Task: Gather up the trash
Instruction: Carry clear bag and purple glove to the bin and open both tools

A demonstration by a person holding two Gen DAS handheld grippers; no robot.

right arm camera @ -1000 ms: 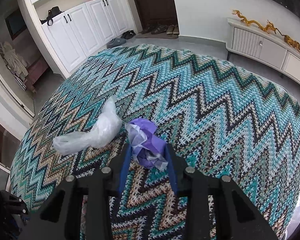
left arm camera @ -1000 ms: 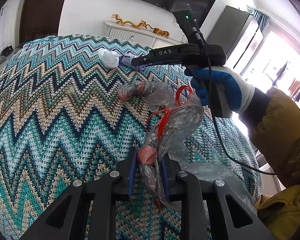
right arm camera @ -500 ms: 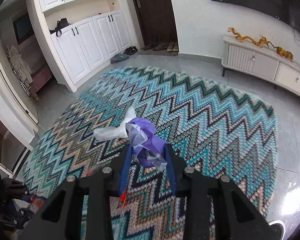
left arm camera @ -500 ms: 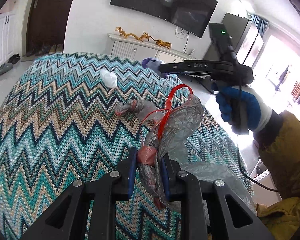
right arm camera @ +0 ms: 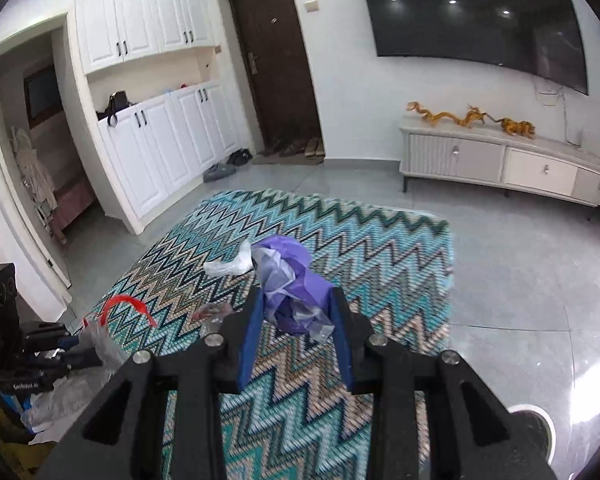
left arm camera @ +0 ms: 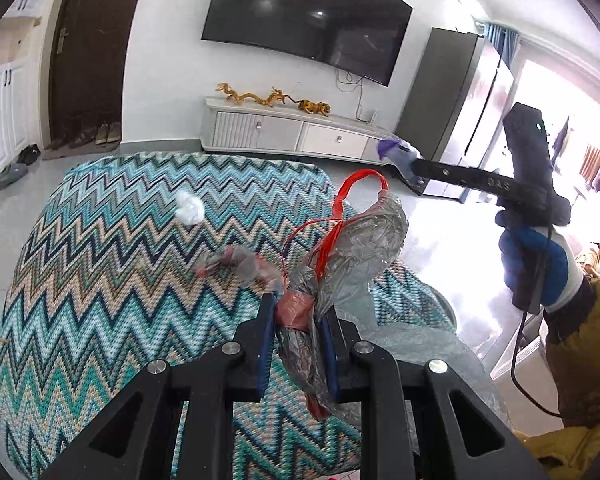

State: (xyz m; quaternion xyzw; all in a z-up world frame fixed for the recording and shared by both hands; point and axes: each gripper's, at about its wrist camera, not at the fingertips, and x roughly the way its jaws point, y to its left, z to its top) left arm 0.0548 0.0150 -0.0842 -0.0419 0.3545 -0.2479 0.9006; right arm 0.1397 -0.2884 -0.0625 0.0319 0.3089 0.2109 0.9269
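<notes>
My left gripper (left arm camera: 298,316) is shut on the gathered neck of a grey plastic trash bag (left arm camera: 360,248) with red drawstring handles (left arm camera: 360,184), held above the zigzag rug (left arm camera: 100,280). My right gripper (right arm camera: 294,312) is shut on a crumpled purple plastic wad (right arm camera: 292,280), lifted well above the rug (right arm camera: 380,248); it also shows in the left wrist view (left arm camera: 392,148). A white plastic scrap (left arm camera: 190,208) lies on the rug, also in the right wrist view (right arm camera: 228,266). A crumpled grey-red wrapper (left arm camera: 236,262) lies nearer the bag.
A white TV cabinet (left arm camera: 284,132) with golden dragon figures stands at the wall under a TV. A dark fridge (left arm camera: 460,108) is at the right. White cupboards (right arm camera: 168,144), a dark door (right arm camera: 276,64) and shoes are beyond the rug.
Both grippers have risen away from the rug. The right gripper lifted the purple wad off the rug and swung right. The left gripper keeps hold of the bag.
</notes>
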